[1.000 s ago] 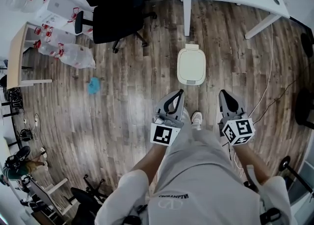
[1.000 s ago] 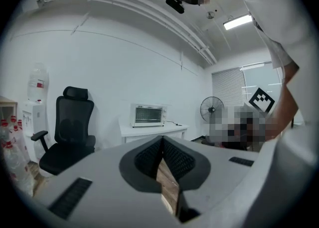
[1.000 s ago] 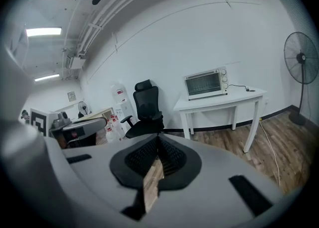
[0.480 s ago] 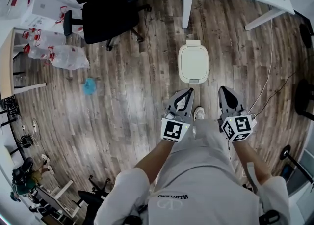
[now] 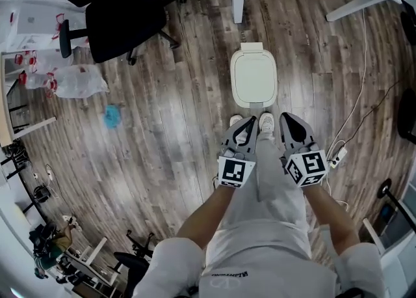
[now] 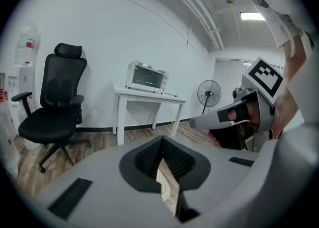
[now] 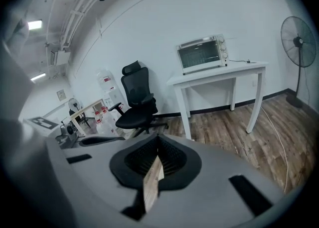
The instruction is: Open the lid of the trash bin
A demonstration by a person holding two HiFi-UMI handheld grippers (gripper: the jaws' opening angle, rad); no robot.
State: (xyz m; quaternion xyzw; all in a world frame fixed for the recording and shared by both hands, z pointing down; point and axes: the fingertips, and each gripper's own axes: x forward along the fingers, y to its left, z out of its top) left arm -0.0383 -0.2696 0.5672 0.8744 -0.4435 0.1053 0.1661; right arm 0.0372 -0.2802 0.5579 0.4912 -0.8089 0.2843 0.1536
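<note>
Progress nil: trash bin lid [image 5: 253,75] closed flat. Clenched, empty, near bin: left gripper [image 5: 249,122], right gripper [image 5: 285,119]. Remaining: raise lid.

Both grippers held low in front of torso, jaws closed, empty.
L gripper [image 5: 249,122] and R gripper [image 5: 286,118] point fwd, side by side, near but apart. Each jaw pair meets at the tips, nothing btwn. L marker cube [image 5: 235,171] and R marker cube [image 5: 305,167] face up to head cam. L forearm [image 5: 203,215] and R forearm [image 5: 327,211] bare, reaching fwd from white sleeves [image 5: 166,257].
</note>
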